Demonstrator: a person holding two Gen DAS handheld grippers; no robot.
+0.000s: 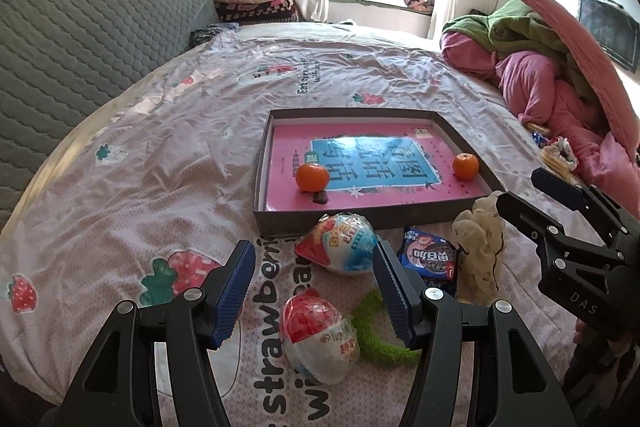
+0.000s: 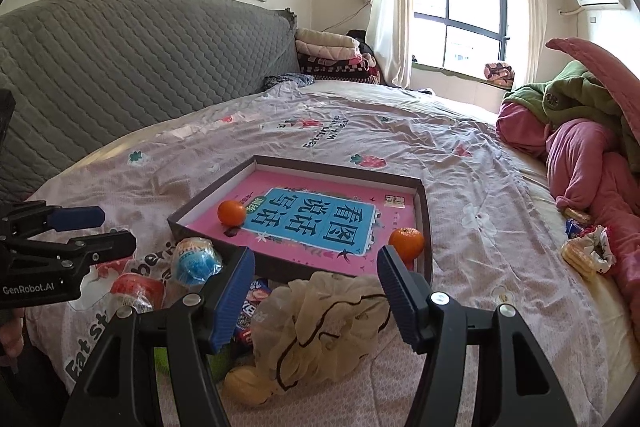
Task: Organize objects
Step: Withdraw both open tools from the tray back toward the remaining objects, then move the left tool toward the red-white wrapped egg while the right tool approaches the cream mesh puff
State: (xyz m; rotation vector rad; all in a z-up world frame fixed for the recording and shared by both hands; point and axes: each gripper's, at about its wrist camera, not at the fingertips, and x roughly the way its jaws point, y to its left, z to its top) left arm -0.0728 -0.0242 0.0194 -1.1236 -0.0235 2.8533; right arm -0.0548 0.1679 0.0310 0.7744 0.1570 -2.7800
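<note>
We held both grippers low over the bed [image 1: 120, 155], each tilted downward toward the loose things heaped just in front of the shallow box [image 1: 372, 217]; the box already carried a pink book [image 1: 360, 163] and two oranges, one near its front-left [image 1: 313, 177] and one at its right side [image 1: 465, 166].

The left gripper [image 1: 316, 291] stood with its fingers spread and empty; the nearer toy egg [image 1: 318, 337] lay just below and between them, its long axis slanting from upper left to lower right, while a second egg [image 1: 338, 243] sat beyond, close against the box's front wall; so the left hand was plainly the nearer to both eggs.

The right gripper [image 2: 316, 291] was likewise spread, pinching nothing; the cream mesh scrunchie [image 2: 320, 323] bulked directly between and beneath its fingers, with a yellow thing [image 2: 244, 385], perhaps a fruit, half hidden under it; the blue snack packet [image 1: 430, 259] lay between the two grippers, beside a green ring [image 1: 374, 331].

We judged each hand needed only to drop forward and down onto the thing framed in its fingers, then carry it up and over the box's near wall.
</note>
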